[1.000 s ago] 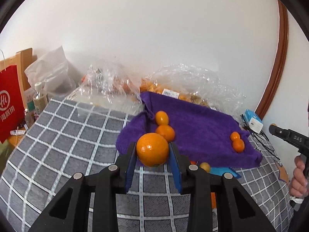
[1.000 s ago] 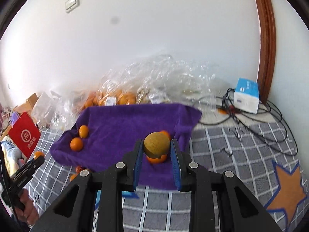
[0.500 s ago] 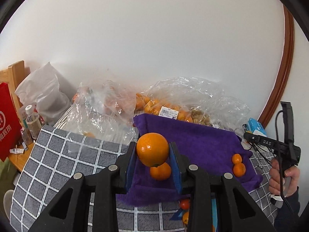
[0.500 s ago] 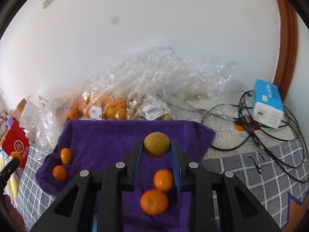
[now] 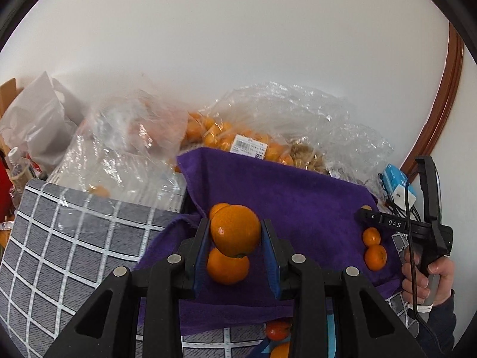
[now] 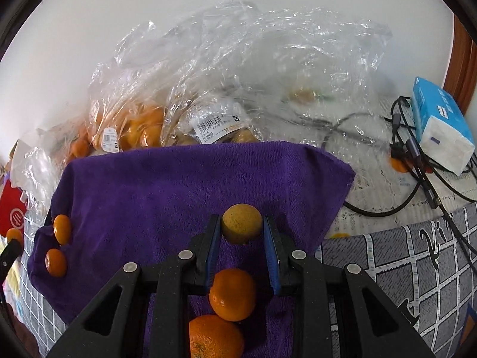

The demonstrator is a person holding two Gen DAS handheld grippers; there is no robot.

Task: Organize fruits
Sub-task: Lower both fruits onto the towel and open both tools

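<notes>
Left gripper (image 5: 235, 240) clenched on big orange (image 5: 235, 229) — held above purple towel (image 5: 298, 197). Two more oranges just under it on towel.

Right gripper (image 6: 242, 240) clenched on dull yellow-brown fruit (image 6: 241, 227), also over towel. Two small oranges (image 6: 62, 229) sit at towel's left edge. Clear bags of fruit (image 6: 143, 128) lie far behind — tissue pack (image 6: 441, 125) far right.

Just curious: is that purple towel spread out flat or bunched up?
Mostly spread: the purple towel lies open under loose oranges, though its left edge is folded and rumpled.
</notes>
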